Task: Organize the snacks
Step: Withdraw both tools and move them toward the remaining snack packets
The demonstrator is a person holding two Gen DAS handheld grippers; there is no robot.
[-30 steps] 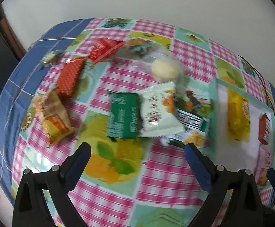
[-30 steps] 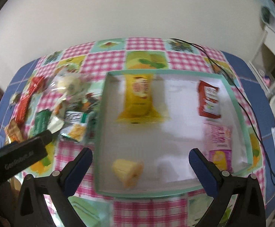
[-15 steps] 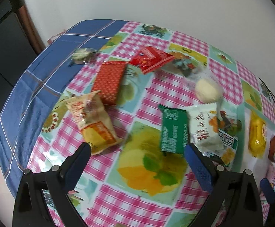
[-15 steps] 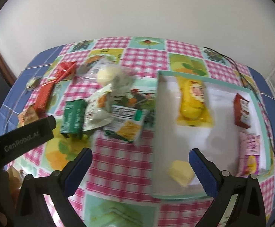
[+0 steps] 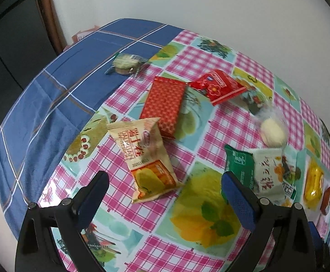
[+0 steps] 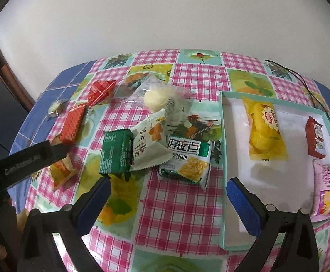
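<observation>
Blue-padded fingers of the left tool spread wide, nothing between them, hovering low over the table and its glossy pink-checked oilcloth printed with fruit. Right tool likewise spread and empty, hanging over the near edge of the loose snack pile.

Closest to the left tool: tan and orange cake packet, a puffed foil pillow lying flat, likely very light, slick and crinkly, its contents probably soft and easily crushed. Best pinched across the narrow middle or by a crimped end seal, gently.

Just beyond the right tool: green packet, blocky and firm-looking; white triangular pouch leaning over it; white and green cracker pack partly tucked beneath, probably brittle inside. Overlapping wrappers likely to slide on one another, so lifting from the top seems safest.

Farther back: flat red patterned bar, stiff-looking and thin, hard to get fingers under; red pouch; round pale cake in a clear wrapper, soft and squashable; small wrapped sweet lying on blue cloth at the far edge.

To the right: shallow white box with mint-green rim, already holding a yellow cake packet, a dark red packet and a pink packet, with bare floor left.
</observation>
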